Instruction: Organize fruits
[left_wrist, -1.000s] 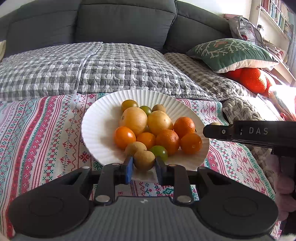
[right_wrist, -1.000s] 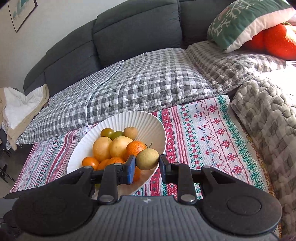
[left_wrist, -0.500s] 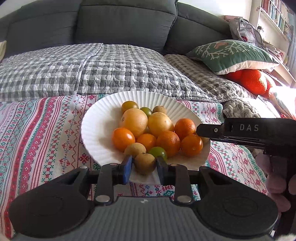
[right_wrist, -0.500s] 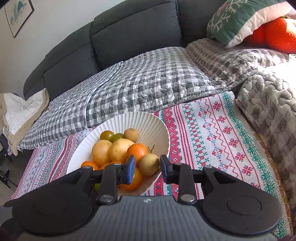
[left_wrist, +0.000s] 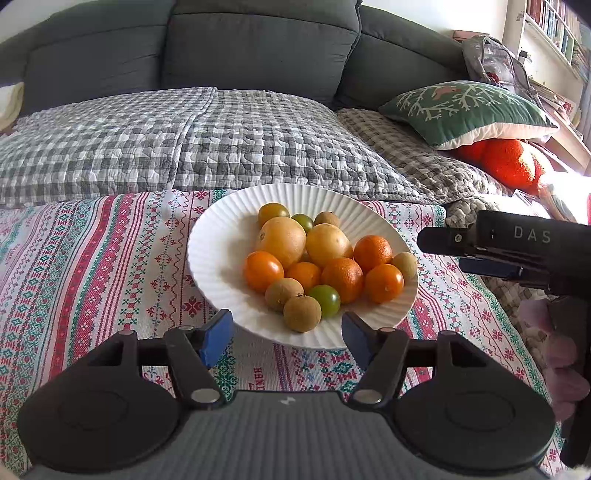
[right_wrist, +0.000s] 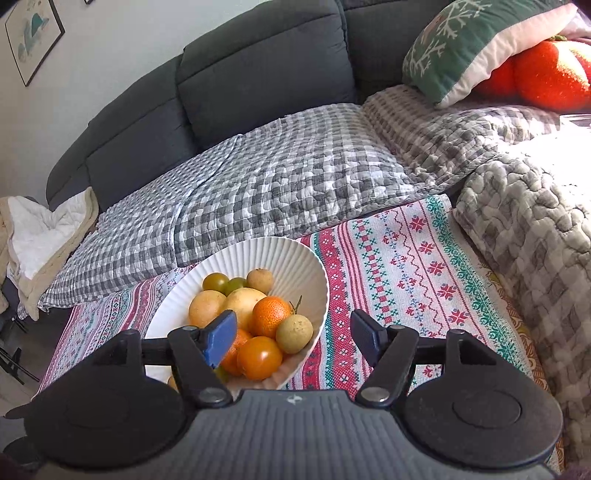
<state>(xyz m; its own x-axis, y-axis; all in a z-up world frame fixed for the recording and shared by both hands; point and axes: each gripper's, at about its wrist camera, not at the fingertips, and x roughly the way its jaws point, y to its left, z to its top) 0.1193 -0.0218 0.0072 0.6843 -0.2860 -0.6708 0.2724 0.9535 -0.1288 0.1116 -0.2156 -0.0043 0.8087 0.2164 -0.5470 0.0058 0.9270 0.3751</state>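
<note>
Black two-finger left gripper (left_wrist: 287, 338) and right gripper (right_wrist: 293, 338): blue pads, silver pivot screws, ribbed grey housing; white "DAS" lettering at three o'clock.

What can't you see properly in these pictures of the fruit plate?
- Right wrist view: the near fruit on the white plate hides behind the right tool and its body.
- Left wrist view: the person's hand is cut off by the right edge.
- Left wrist view: the bookshelf titles are too small.
</note>
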